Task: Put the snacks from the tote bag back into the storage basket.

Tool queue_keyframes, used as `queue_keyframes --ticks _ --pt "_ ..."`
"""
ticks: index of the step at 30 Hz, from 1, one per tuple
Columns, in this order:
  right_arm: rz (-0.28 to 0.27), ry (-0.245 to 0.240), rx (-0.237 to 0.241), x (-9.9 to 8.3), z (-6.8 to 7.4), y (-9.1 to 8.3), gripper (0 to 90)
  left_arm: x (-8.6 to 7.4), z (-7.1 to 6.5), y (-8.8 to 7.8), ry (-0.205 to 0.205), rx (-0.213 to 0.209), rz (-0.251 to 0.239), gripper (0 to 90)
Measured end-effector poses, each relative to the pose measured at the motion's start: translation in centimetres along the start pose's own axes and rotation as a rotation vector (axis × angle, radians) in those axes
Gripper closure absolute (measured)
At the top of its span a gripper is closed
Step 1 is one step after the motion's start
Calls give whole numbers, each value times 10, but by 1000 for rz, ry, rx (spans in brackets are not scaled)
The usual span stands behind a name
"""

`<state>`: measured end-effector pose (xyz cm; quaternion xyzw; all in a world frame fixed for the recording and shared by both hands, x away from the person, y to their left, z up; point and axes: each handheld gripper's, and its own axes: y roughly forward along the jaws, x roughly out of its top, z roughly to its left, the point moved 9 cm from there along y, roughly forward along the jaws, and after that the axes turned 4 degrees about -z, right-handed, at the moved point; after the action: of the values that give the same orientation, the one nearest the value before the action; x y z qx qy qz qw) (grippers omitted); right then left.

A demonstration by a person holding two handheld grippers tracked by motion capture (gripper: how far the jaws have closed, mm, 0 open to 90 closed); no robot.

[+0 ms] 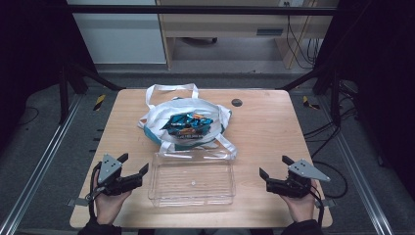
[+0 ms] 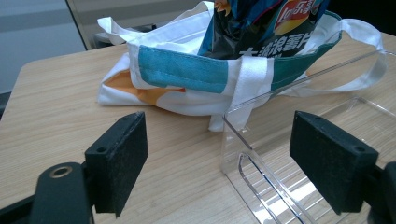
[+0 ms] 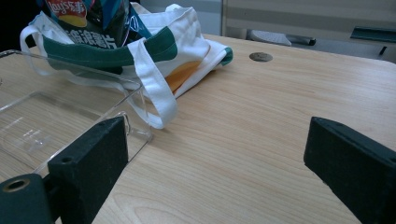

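A: What colours are you seeing on your bag (image 1: 186, 122)?

B: White cloth with a teal band along the rim, an orange patch low on the side, and white straps.

A: And the packet (image 1: 188, 125) you have poking out of it?

B: Dark blue and black, with bits of orange and a red-and-yellow logo; white characters run across it.

A: Your tray (image 1: 192, 180)?

B: Clear, see-through plastic.

A: The counter (image 1: 274, 127) under your hands?

B: Pale wood grain, with a small dark round disc (image 1: 237, 102) set in it.

A: Your left claw (image 1: 133, 164) and right claw (image 1: 275, 166)?

B: Black pads, grey plates on top.
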<state>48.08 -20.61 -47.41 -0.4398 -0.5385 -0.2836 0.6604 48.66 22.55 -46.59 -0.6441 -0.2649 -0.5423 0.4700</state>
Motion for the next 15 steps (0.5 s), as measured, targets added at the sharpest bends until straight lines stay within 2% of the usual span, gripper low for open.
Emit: queue_keyframes --ticks 11,14,15 --pt "1 -7 -1 0 0 0 65 4 -1 0 -38 -8 -14 190" --pt "8 -10 -3 -1 0 0 65 5 -2 0 -38 -9 -16 190" --pt "8 -14 -4 -1 0 1 65 8 -2 1 -28 -22 -29 190"
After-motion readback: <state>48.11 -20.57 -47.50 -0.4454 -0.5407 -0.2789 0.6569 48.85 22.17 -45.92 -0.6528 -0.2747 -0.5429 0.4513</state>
